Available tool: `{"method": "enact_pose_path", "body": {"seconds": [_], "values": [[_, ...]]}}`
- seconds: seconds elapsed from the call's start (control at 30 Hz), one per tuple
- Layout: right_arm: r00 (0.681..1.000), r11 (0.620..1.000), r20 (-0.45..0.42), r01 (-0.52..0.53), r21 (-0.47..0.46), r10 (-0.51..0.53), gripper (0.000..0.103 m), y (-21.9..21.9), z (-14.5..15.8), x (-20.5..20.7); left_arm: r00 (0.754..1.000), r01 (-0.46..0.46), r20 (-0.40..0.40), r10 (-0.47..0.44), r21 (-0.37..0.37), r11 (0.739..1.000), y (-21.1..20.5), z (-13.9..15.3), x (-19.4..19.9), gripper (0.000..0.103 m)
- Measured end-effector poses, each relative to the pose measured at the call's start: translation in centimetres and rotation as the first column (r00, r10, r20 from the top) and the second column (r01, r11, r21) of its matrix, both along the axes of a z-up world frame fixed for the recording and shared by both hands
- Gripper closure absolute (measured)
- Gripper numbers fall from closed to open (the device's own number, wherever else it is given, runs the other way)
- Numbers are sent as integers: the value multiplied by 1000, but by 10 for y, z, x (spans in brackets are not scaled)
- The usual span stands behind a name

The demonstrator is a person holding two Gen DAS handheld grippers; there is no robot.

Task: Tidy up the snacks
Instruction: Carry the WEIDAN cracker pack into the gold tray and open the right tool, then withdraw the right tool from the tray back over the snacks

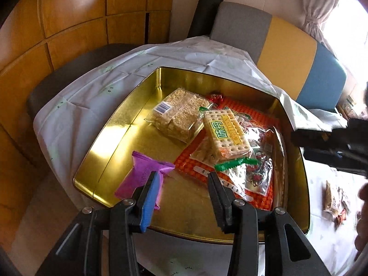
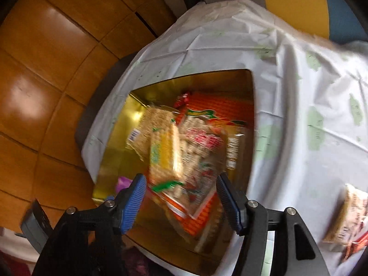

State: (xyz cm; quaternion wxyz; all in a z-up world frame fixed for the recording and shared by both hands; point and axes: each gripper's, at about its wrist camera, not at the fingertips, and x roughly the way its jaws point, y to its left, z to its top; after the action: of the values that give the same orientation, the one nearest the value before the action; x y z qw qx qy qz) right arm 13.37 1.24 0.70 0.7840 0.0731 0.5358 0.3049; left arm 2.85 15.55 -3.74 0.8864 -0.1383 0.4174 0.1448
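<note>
A gold tin box (image 1: 110, 142) stands on a table with a white cloth. Inside lie a clear pack of rice puffs (image 1: 179, 112), a yellow cracker pack (image 1: 226, 133), a red-orange flat pack (image 1: 253, 115) and a purple wrapper (image 1: 142, 172). My left gripper (image 1: 184, 179) is open just above the tin's near part, its left finger over the purple wrapper. My right gripper (image 2: 181, 184) is open and empty above the tin (image 2: 115, 151), over the blurred cracker pack (image 2: 164, 151). It shows at the right edge of the left wrist view (image 1: 333, 147).
Loose snack packs (image 2: 347, 218) lie on the white cloth (image 2: 299, 115) to the right of the tin, also in the left wrist view (image 1: 333, 200). Wooden wall panels (image 1: 69, 23) stand on the left. A grey, yellow and blue cushion (image 1: 287, 53) lies behind.
</note>
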Motion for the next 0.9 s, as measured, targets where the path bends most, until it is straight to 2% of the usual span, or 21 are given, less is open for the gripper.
{"method": "enact_pose_path", "body": {"seconds": [0.57, 0.73, 0.9], "values": [[982, 981, 190, 33, -189, 4, 39, -85, -7, -54, 992, 119, 38, -122, 62, 991, -33, 14, -4, 59], [975, 966, 217, 99, -239, -47, 39, -127, -6, -58, 987, 152, 35, -155, 72, 986, -43, 16, -4, 59], [963, 939, 228, 208, -274, -146, 39, -183, -5, -54, 982, 181, 38, -184, 82, 980, -54, 20, -5, 59]]}}
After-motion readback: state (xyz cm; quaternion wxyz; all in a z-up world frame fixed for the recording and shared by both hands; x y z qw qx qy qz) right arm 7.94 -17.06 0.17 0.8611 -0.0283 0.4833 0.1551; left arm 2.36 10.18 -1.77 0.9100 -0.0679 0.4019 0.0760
